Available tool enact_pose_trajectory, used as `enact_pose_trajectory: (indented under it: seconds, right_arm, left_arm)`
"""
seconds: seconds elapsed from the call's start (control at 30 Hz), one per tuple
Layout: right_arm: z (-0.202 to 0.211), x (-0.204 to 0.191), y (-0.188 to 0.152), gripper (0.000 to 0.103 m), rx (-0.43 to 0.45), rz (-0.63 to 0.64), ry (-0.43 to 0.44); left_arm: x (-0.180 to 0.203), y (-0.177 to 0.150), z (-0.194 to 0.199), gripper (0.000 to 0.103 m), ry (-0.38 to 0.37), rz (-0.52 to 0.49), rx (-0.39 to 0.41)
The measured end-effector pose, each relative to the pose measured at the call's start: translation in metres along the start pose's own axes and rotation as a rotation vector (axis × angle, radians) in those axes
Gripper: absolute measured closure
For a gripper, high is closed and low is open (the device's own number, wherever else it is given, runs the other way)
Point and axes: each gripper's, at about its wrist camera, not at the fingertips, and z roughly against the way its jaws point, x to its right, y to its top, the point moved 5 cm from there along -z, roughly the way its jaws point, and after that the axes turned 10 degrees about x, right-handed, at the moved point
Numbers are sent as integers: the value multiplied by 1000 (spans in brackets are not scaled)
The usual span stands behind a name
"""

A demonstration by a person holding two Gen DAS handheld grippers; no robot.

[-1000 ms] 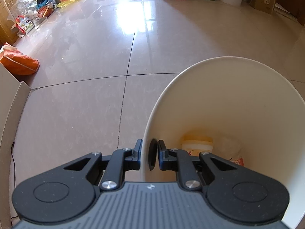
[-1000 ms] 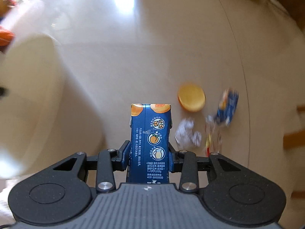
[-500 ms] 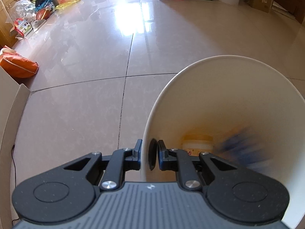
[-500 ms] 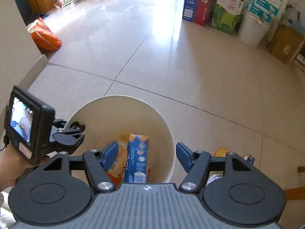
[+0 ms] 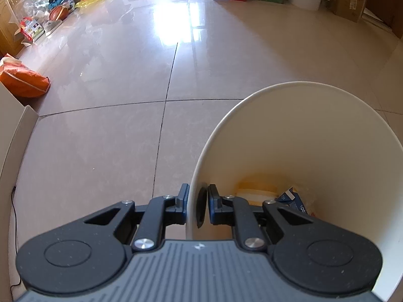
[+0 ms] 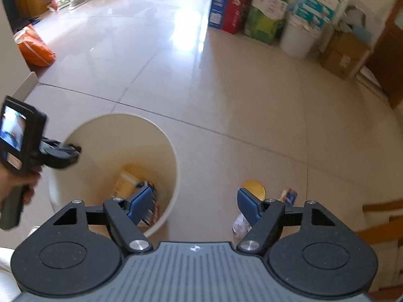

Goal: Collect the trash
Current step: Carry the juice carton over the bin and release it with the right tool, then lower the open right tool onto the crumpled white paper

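My left gripper [image 5: 197,201] is shut on the near rim of the cream waste bin [image 5: 314,138], one finger outside, one inside. At the bin's bottom lie a blue juice carton [image 5: 293,200] and a yellow tub [image 5: 254,192]. In the right wrist view the bin [image 6: 141,136] stands at lower left, with the carton [image 6: 148,201] inside and a hand holding the left gripper [image 6: 73,152] at its rim. My right gripper [image 6: 195,202] hangs above the floor beside the bin, its jaws opening with nothing between them. A yellow lid [image 6: 253,188], a blue wrapper [image 6: 289,196] and crumpled paper [image 6: 239,222] lie on the floor.
Tiled floor [image 5: 126,138] stretches ahead. An orange bag [image 5: 22,81] lies at left beside a white panel [image 5: 10,130]. Boxes [image 6: 267,12] and a white bucket [image 6: 298,40] line the far wall. A wooden piece [image 6: 380,216] shows at right.
The right gripper carried the blue carton over the bin, opened and let it drop in, then rose and drew back. The carton now lies at the bin's bottom. The left gripper stayed put.
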Motion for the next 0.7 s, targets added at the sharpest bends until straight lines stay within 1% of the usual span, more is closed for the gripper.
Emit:
enact_pose_trajectory:
  seconds: [0.1,0.13,0.2,0.33,0.4,0.57,0.7]
  right_arm:
    - [-15,26,-22,22,-12,-33,-9]
    - [-15,29,-29,22,-14,-41,-7]
    - [-31,45,-47,22,-22,-75,-4]
    - [-71,71,-86,22,-49,-132,6]
    - [-97,82,-105,22,-60,-156,5]
    - [-153,98,-151,22,-93,-236,-3]
    - [-191,101,-183,22,-107,-281,-32]
  left_arm:
    - [1,1,-1,90,-1,-14,-3]
    - [1,2,-1,90,-4,-21,-2]
    - [2,2,-1,90,-5,-23,-3]
    - [6,-1,1,90,0,-72,3]
    - [9,-1,2,90,2,-67,1]
    - [3,0,0,90,-10,-28,-12]
    - [1,-1,1,90,-10,-25,-7]
